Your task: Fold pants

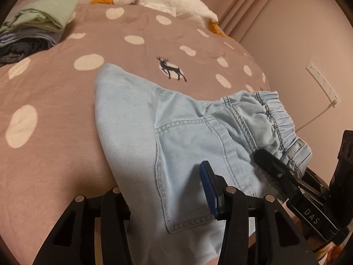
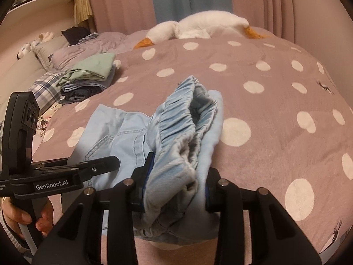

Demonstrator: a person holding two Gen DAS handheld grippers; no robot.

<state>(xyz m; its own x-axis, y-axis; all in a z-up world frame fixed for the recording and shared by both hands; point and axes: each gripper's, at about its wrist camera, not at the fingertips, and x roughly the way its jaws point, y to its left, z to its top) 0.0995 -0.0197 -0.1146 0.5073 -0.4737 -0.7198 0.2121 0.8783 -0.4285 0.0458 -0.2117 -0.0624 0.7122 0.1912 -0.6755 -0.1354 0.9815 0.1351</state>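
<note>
Folded clothes, plush goose beyond pants

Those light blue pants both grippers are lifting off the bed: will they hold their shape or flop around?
Probably floppy: the pants drape and sag between the left gripper and right gripper. Likely light, since the cloth looks thin. The gathered waistband bunches into a thicker wad to pinch.

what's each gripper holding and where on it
Both hold the pants: right gripper on the bunched waistband, left gripper on the fabric beside the pocket.
</note>
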